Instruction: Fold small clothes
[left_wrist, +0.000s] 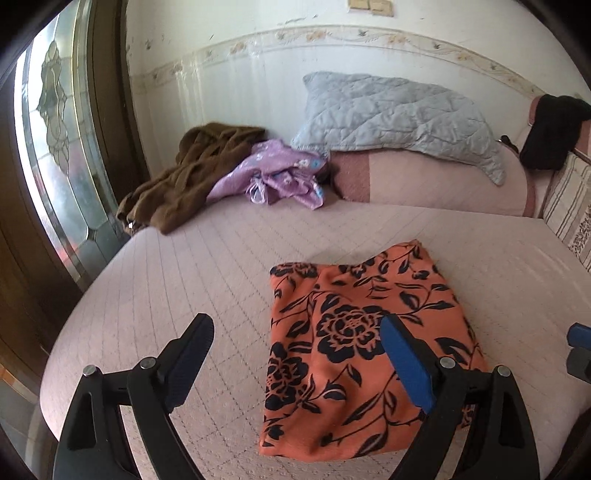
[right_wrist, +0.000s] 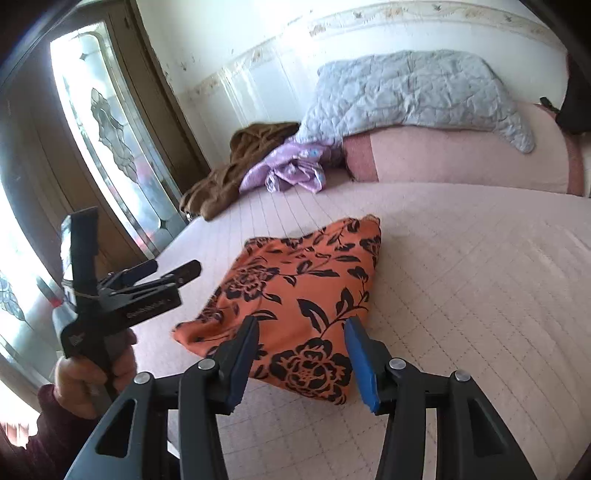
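Observation:
An orange cloth with a black flower print (left_wrist: 354, 332) lies folded into a rough rectangle on the pink quilted bed (left_wrist: 184, 280). It also shows in the right wrist view (right_wrist: 295, 295). My left gripper (left_wrist: 295, 332) is open and empty above the cloth's left part; its right finger is over the cloth. In the right wrist view the left gripper (right_wrist: 173, 271) hangs left of the cloth, held by a hand. My right gripper (right_wrist: 301, 332) is open and empty just above the cloth's near edge.
A brown garment (left_wrist: 192, 173) and a purple garment (left_wrist: 280, 173) lie crumpled at the bed's far side. A grey quilted pillow (left_wrist: 399, 114) rests on a pink bolster (left_wrist: 443, 181). A glass door (left_wrist: 55, 147) stands left of the bed.

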